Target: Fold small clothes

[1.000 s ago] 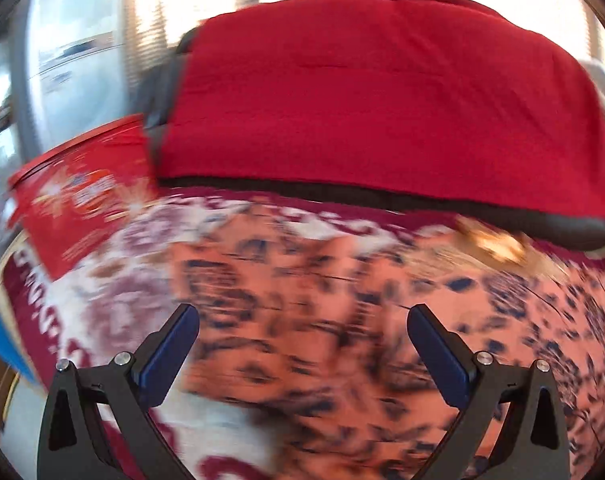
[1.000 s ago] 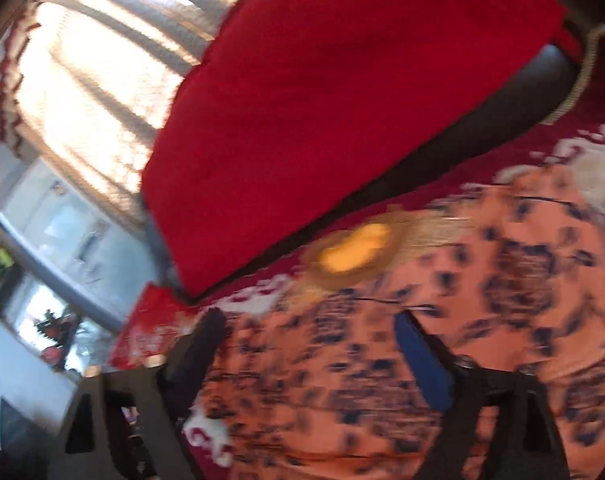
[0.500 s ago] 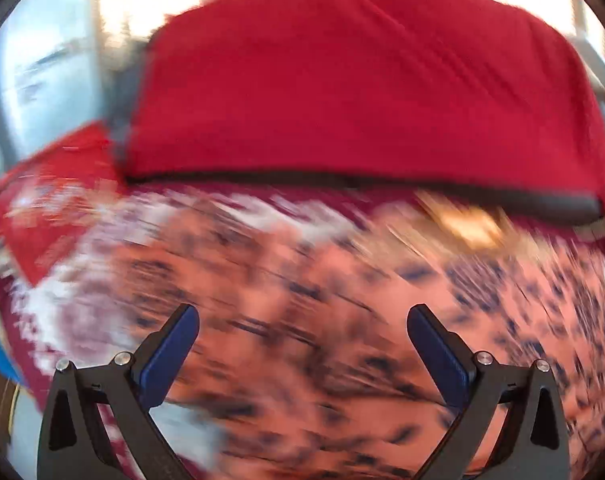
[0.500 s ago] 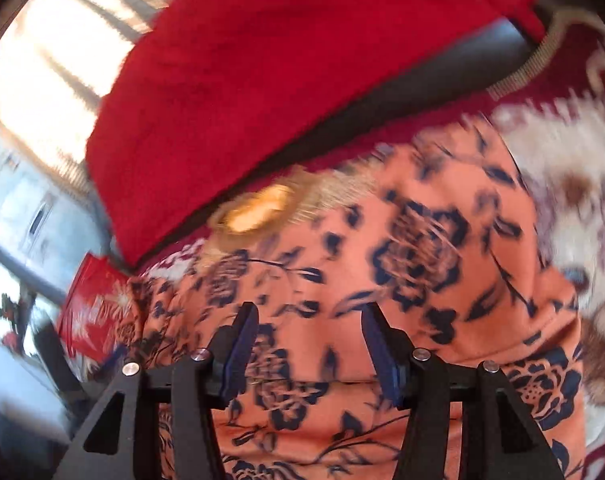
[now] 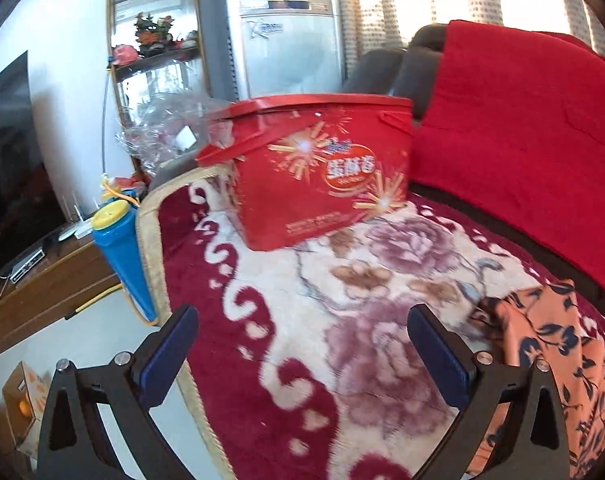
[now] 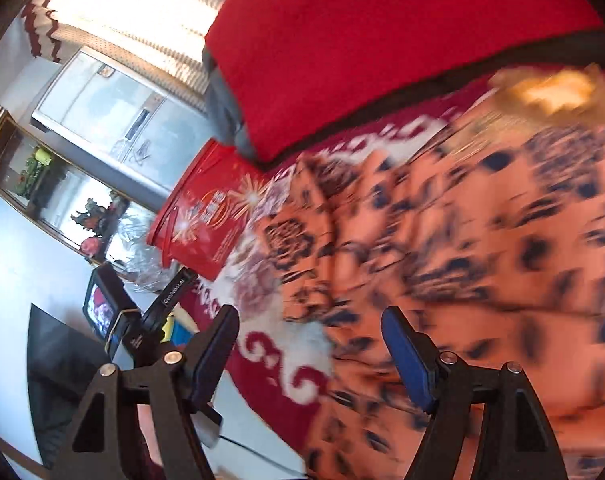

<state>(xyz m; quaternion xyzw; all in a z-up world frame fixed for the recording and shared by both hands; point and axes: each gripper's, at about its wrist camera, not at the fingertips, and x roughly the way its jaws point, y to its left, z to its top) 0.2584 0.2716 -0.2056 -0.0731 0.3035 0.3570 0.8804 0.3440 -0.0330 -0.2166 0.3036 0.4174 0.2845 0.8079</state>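
The blanket [image 5: 342, 312] is showing plush, fuzzy pile; the red throw [image 5: 522, 140] is looking matt and nubbly. The garment [image 5: 550, 344] is lying as thin, smooth printed cloth. The box [image 5: 322, 176] is gleaming like glossy card. Gripper pads [image 5: 438, 360] are looking matt rubbery.

Left wrist view is looking forward and slightly down along its fingers, low over the floral blanket [image 5: 382, 280], facing the red box [image 5: 322, 176] and the red throw [image 5: 522, 152] behind it. Right wrist view is rolling strongly to one side, sitting close above the orange floral garment [image 6: 482, 240], which is blurring. Both views are sharing the red box [image 6: 206, 224], the throw [image 6: 362, 40], the blanket [image 6: 278, 376] and the garment's edge [image 5: 550, 344].
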